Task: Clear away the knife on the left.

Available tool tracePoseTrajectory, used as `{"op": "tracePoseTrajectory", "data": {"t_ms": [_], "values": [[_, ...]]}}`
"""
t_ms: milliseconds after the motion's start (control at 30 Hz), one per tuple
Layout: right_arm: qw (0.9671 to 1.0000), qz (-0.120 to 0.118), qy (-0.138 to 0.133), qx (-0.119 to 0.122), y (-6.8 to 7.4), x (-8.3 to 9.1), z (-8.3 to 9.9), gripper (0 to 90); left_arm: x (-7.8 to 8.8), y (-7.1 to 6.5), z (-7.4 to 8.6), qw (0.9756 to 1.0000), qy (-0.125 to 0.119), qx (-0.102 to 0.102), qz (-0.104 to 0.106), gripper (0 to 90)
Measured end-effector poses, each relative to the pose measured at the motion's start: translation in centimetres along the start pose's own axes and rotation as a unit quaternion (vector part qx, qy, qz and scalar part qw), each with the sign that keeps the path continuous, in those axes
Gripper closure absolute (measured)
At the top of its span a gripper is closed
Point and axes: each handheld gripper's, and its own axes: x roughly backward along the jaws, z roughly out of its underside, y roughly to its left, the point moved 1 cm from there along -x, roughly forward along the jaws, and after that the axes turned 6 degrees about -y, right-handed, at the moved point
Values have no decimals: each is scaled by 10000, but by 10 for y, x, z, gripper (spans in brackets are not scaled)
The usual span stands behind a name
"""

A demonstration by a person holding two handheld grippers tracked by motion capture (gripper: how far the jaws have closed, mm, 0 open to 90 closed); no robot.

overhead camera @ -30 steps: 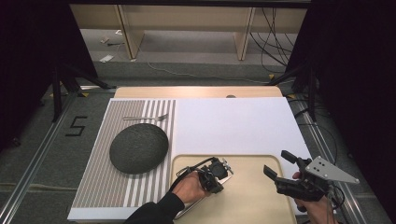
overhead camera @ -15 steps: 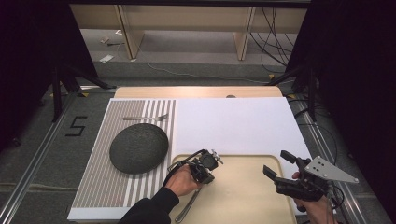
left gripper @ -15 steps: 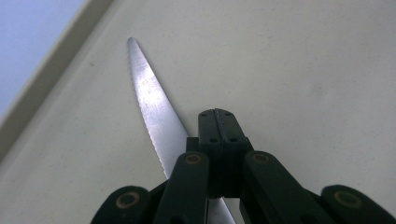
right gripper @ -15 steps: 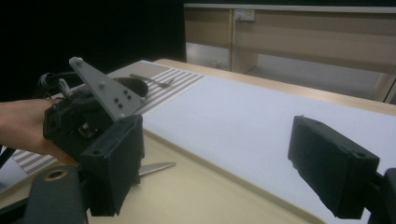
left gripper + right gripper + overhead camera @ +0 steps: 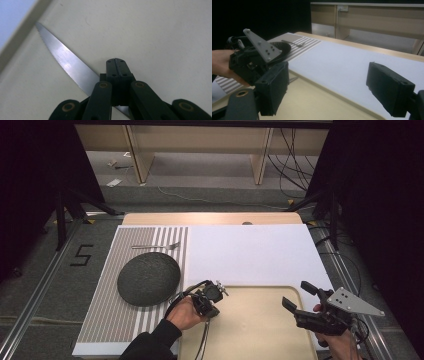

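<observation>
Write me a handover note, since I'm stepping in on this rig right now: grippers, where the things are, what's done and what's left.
Left gripper: shut on the knife, low over the tan tray near its left edge, blade pointing toward the tray's rim.
Right gripper: open, holding nothing, over the tray's right side.
Dark plate lies on the striped mat; fork lies on the mat just beyond the plate.
Done: knife gripped.
Left, as I judge it: probably carry the knife to the place setting by the plate and release; its spot is not settled.
</observation>
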Motion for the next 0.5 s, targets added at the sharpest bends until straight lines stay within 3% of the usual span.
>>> {"op": "tracePoseTrajectory", "data": {"t_ms": [67, 500], "values": [[10000, 2, 11, -20, 0, 0, 0, 194, 2, -1, 4, 9999, 47, 94, 1, 898], [10000, 22, 27, -5, 0, 0, 0, 195, 19, 8, 32, 9997, 126, 218, 49, 898]]}}
